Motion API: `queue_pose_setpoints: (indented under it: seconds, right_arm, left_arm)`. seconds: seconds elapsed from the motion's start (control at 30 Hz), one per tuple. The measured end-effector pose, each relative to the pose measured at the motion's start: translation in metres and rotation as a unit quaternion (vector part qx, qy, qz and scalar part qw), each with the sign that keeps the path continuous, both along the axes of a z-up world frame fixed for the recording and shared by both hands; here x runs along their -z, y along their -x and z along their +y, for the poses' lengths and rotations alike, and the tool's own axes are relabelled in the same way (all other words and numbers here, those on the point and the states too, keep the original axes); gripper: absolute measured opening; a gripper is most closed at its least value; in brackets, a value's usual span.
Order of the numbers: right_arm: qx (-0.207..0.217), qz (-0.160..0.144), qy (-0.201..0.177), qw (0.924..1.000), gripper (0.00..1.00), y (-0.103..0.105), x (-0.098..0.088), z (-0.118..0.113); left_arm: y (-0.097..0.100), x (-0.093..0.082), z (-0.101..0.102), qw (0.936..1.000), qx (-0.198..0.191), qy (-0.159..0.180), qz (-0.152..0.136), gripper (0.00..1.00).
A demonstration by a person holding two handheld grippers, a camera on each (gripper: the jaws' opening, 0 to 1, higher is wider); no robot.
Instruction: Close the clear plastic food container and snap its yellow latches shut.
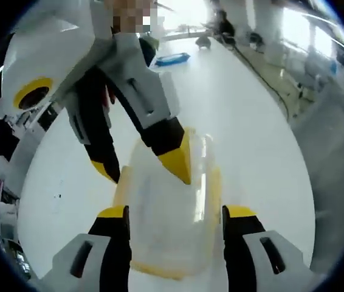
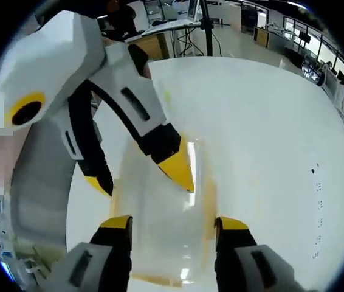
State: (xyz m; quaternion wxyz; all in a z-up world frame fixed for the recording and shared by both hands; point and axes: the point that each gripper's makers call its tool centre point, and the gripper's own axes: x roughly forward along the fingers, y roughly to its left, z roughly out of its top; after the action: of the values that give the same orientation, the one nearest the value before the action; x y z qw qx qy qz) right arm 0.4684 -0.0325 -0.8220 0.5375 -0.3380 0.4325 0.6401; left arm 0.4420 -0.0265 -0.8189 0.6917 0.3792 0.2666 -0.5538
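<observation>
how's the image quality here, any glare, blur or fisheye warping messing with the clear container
Left gripper view: the clear plastic food container with yellow latches looks soft and milky, the windows behind are blown out, and the round white table bows from fisheye. Right gripper view: glare on the table washes out the container walls; a bright reflection sits near its lower edge.

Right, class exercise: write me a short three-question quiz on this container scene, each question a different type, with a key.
1. True or false: the clear container rests on a white table.
2. Multiple choice: the left gripper has its jaws (a) far above the container, (b) on either side of it, (c) off the table.
3. Short answer: what colour are the tips of the right gripper?

Key: 1 true; 2 b; 3 yellow.
</observation>
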Motion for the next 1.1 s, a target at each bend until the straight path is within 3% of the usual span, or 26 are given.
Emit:
queue_pose_setpoints:
  seconds: [0.1, 0.37, 0.7, 0.93, 1.07, 1.1]
  right_arm:
    - [0.004, 0.012, -0.006, 0.9999, 0.55, 0.002, 0.001, 0.003]
    - [0.015, 0.030, -0.015, 0.9993, 0.58, 0.005, 0.003, 0.010]
    - [0.036, 0.058, -0.016, 0.9975, 0.58, 0.003, 0.006, 0.014]
    - [0.034, 0.077, 0.002, 0.9965, 0.56, 0.004, 0.007, 0.015]
    - [0.034, 0.094, 0.014, 0.9949, 0.55, 0.004, 0.009, 0.016]
    - [0.030, 0.121, 0.018, 0.9920, 0.54, 0.014, 0.009, 0.017]
  left_arm:
    - [0.003, 0.002, -0.002, 1.0000, -0.004, 0.001, -0.005, 0.59]
    - [0.007, 0.005, -0.007, 0.9981, 0.026, -0.012, -0.054, 0.54]
    - [0.005, 0.004, -0.007, 0.9985, 0.011, 0.008, -0.053, 0.51]
    - [0.004, 0.005, -0.007, 0.9986, 0.007, 0.003, -0.052, 0.51]
    - [0.004, 0.006, -0.008, 0.9985, 0.003, 0.001, -0.054, 0.50]
    - [0.005, 0.006, -0.009, 0.9986, 0.005, 0.005, -0.052, 0.49]
